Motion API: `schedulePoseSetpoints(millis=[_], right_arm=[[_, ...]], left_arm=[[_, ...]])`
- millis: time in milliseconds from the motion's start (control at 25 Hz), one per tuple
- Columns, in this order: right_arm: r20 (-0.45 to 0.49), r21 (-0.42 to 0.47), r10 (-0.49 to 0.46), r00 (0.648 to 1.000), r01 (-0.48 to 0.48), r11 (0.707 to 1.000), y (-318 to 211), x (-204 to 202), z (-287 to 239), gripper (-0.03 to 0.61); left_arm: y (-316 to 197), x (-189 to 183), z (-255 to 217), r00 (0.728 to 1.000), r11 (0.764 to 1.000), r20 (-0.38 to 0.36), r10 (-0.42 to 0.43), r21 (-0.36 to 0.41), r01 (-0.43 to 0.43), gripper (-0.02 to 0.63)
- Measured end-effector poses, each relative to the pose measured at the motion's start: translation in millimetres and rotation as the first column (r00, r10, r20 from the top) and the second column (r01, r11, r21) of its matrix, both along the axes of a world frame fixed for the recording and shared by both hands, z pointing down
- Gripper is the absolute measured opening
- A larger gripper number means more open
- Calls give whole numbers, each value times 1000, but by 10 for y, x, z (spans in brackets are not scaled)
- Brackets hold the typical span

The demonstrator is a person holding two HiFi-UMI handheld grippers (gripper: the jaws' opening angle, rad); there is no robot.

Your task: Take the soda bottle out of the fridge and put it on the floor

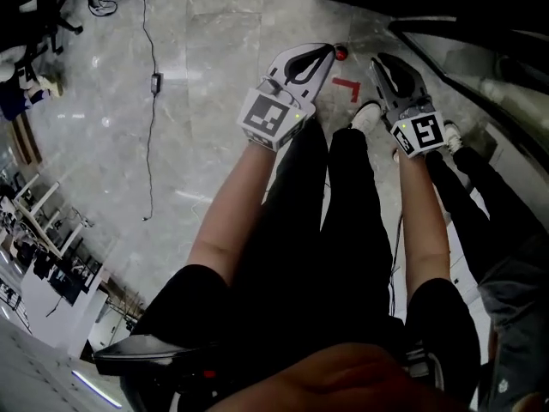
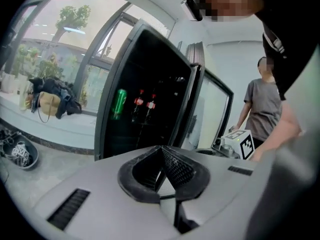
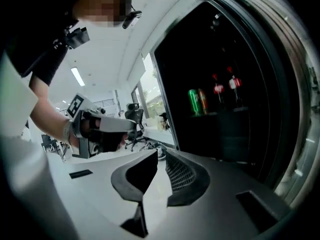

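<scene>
Two red-labelled soda bottles (image 3: 225,86) stand on a shelf inside the dark fridge (image 3: 260,59), beside a green can (image 3: 193,102). The left gripper view shows the same bottles (image 2: 144,102) through the fridge's front, well ahead of the jaws. My left gripper (image 1: 328,51) is held out over the floor, its fingertips together and nothing in it (image 2: 161,151). My right gripper (image 1: 378,62) hangs beside it, nearer the fridge (image 1: 480,33). Its jaws (image 3: 159,156) stand a narrow gap apart with nothing between them, some way short of the shelf.
Grey marble floor (image 1: 206,50) lies below, with a red tape mark (image 1: 347,87), a small red round thing (image 1: 341,54) and a cable (image 1: 153,84). A person in a grey T-shirt (image 2: 265,106) stands beside the fridge. Shoes (image 2: 20,154) lie at the left.
</scene>
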State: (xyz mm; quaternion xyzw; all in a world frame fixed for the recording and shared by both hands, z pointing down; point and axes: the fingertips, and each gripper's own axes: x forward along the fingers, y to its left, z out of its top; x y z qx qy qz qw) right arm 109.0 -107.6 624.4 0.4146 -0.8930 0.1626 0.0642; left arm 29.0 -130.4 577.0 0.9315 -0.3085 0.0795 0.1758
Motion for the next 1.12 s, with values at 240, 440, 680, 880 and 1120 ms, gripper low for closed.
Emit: schedulePoseSetpoints(millis=[240, 440, 680, 880, 1120], right_arm=[[58, 57, -30, 998, 27, 998, 418, 26, -1909, 12], [55, 101, -89, 994, 83, 991, 708, -29, -2972, 12], [35, 165, -197, 980, 188, 968, 1005, -309, -4078, 12], [63, 244, -232, 971, 211, 947, 1108, -421, -4751, 12], [62, 293, -238, 969, 210, 933, 1087, -479, -5140, 12]], left_arm=[[577, 210, -1496, 994, 994, -32, 104, 24, -103, 5], [832, 193, -2452, 990, 986, -11, 142, 93, -140, 5], [1044, -49, -3478, 990, 987, -59, 131, 105, -125, 5], [1165, -49, -4078, 984, 984, -99, 148, 118, -136, 5], [1169, 34, -4448, 977, 968, -98, 189, 186, -168, 5]])
